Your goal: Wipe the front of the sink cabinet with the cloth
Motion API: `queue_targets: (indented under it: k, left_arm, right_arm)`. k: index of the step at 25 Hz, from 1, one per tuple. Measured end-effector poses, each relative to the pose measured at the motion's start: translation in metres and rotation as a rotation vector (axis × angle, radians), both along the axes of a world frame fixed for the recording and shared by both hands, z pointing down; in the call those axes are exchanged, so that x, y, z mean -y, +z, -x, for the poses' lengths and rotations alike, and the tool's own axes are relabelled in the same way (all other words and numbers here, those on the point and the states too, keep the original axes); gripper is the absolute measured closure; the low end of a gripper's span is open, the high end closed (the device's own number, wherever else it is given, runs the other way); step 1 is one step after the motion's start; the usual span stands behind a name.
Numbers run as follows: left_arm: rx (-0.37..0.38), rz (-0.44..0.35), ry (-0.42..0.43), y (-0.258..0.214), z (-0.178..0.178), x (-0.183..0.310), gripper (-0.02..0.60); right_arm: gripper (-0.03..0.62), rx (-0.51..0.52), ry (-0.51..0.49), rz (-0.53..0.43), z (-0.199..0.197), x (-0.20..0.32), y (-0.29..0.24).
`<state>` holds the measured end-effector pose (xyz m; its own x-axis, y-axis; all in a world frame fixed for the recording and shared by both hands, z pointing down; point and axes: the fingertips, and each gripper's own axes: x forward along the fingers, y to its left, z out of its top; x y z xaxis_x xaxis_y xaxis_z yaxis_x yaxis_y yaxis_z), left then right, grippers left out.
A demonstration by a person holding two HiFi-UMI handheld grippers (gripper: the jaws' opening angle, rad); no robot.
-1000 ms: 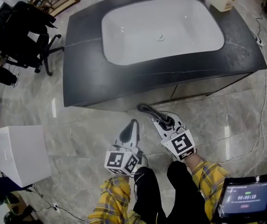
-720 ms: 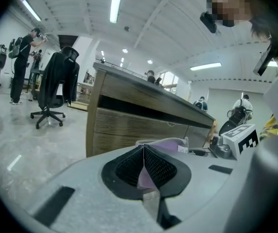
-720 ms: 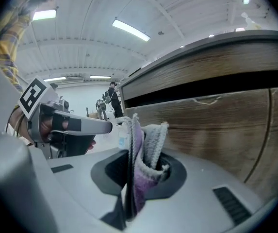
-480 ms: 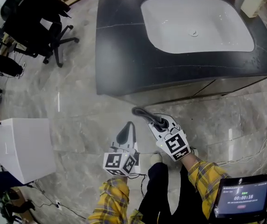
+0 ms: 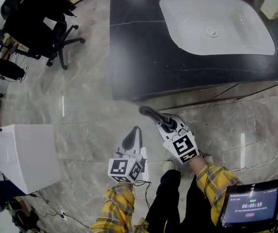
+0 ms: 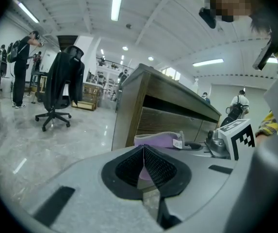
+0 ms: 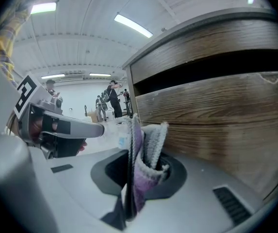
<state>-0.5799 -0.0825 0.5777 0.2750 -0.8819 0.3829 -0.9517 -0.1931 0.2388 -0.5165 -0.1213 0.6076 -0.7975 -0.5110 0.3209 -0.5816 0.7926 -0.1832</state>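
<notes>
The sink cabinet (image 5: 177,52) has a dark top and a white basin (image 5: 216,25). Its wood-grain front (image 7: 216,115) fills the right of the right gripper view. My right gripper (image 5: 146,112) is shut on a purple and grey cloth (image 7: 141,164), close beside that front near the cabinet's left corner; whether the cloth touches the wood cannot be told. My left gripper (image 5: 135,132) hangs lower left of it over the floor, shut with nothing between its pads (image 6: 154,165). In the left gripper view the cloth (image 6: 155,140) shows ahead, before the cabinet (image 6: 172,115).
A black office chair (image 5: 41,18) stands at the upper left, a white box (image 5: 24,157) at the left. Cables (image 5: 274,149) trail over the marble floor at the right. A timer screen (image 5: 249,205) sits at the lower right. People stand far off (image 6: 22,67).
The head view has swung so the cabinet sits further right and up. The right gripper with the cloth now lies by the cabinet's left front corner. The left gripper has barely moved.
</notes>
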Motion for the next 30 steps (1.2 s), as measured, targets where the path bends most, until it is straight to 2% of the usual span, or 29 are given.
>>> queue_targets:
  k: [4,11,24,30]
  left_arm:
    - [-0.006,0.003,-0.012,0.003,-0.006,0.01,0.575]
    - [-0.007,0.01,0.018,0.009,-0.046,0.024,0.575]
    - [-0.006,0.019,0.054,0.006,-0.158,0.052,0.575]
    - [-0.011,0.018,0.081,0.011,-0.183,0.055,0.575]
  right_arm:
    - [0.551,-0.013,0.015,-0.008,-0.014,0.011,0.003]
    - [0.551,-0.02,0.061,-0.016,-0.059,0.031,0.006]
    - [0.551,-0.049,0.135,0.005,-0.188,0.058,0.012]
    - [0.551,-0.061,0.176,0.004,-0.218,0.064,0.016]
